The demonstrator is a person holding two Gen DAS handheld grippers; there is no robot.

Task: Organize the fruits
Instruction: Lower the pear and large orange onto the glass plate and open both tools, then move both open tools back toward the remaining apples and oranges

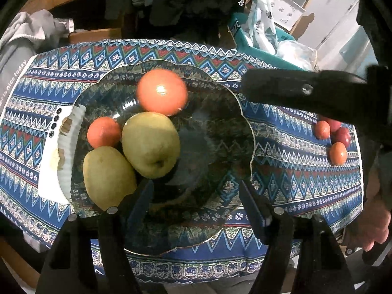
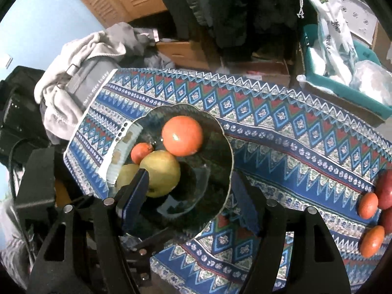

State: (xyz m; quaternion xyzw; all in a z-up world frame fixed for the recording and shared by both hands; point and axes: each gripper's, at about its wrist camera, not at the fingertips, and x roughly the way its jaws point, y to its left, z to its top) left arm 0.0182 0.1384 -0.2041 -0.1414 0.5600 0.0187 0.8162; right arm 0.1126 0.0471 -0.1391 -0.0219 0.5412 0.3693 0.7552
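Hovering nearest the left wrist lens, left claw (image 1: 196, 191) stands with jaws apart over the near half of the glass plate (image 1: 220, 171), nothing between the pads. Right claw (image 2: 188, 186) likewise parted and empty above the same plate, its left finger in front of a pear.

On the plate, left side: near pear (image 1: 109, 177), second pear (image 1: 151, 144) touching it, small orange (image 1: 104, 131) just behind, large orange (image 1: 161, 91) farthest in, touching the second pear. Right half of plate bare.

Plate sits on the patterned cloth (image 1: 294, 152) covering the counter. White phone (image 1: 52, 147) lies partly under the plate's left rim.

Well apart, at the cloth's right edge: loose cluster of two small oranges (image 2: 368, 205) and red fruits (image 2: 384, 188), touching one another.

Beyond the counter: grey garment (image 2: 80, 56), teal bin (image 2: 343, 85) with plastic bags.
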